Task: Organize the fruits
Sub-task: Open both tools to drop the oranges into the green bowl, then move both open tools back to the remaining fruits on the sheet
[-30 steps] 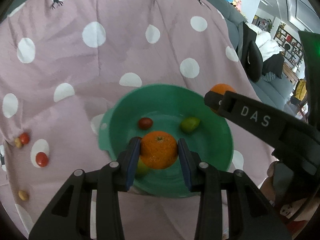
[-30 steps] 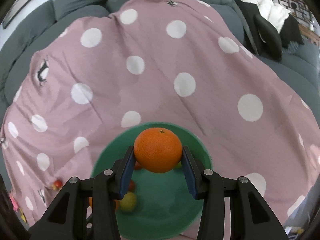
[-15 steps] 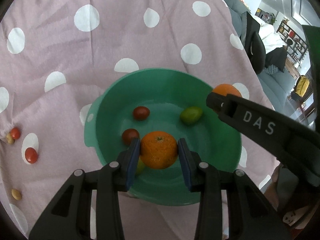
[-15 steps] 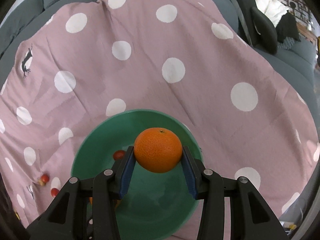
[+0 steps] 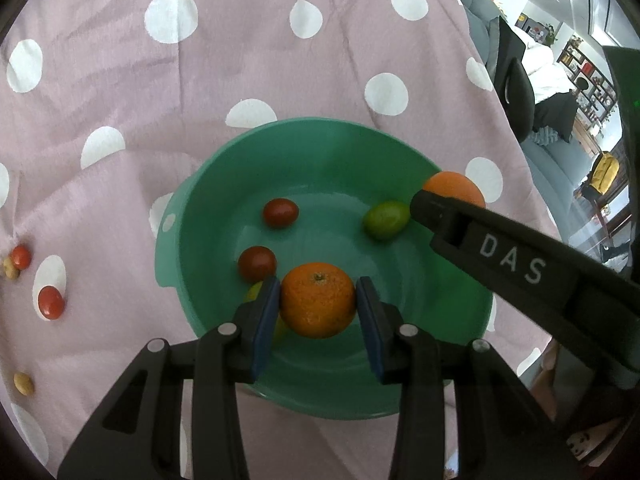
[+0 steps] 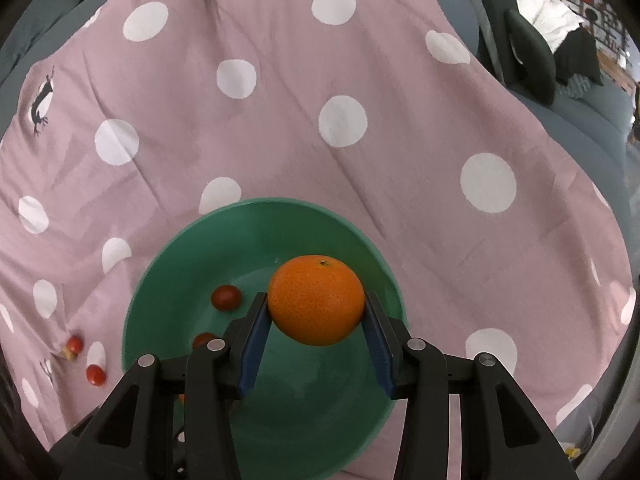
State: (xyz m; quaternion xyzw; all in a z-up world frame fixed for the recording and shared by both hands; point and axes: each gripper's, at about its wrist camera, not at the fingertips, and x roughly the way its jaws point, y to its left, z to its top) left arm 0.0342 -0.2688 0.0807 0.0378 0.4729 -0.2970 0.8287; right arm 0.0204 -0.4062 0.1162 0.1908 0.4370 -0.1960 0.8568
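Observation:
A green bowl (image 5: pixel 452 332) sits on the pink dotted cloth; it also shows in the right wrist view (image 6: pixel 168 264). My left gripper (image 5: pixel 318 300) is shut on an orange (image 5: pixel 318 300) and holds it inside the bowl. My right gripper (image 6: pixel 316 308) is shut on a second orange (image 6: pixel 316 300) over the bowl's right side; it reaches in from the right in the left wrist view (image 5: pixel 492 248). In the bowl lie two red tomatoes (image 5: pixel 281 213) (image 5: pixel 257 263), a green fruit (image 5: pixel 386 220) and a yellow-green fruit (image 5: pixel 254 292) half hidden behind my left finger.
Small red tomatoes (image 5: pixel 51 302) (image 5: pixel 21 257) and small yellow fruits (image 5: pixel 23 384) lie on the cloth left of the bowl. The pink cloth (image 6: pixel 280 120) covers a grey sofa (image 6: pixel 580 120). Dark cushions (image 6: pixel 532 64) lie at the far right.
Both grippers have come lower and closer over the bowl with their oranges. The left orange has sunk inside the bowl, and a second red tomato has come into sight.

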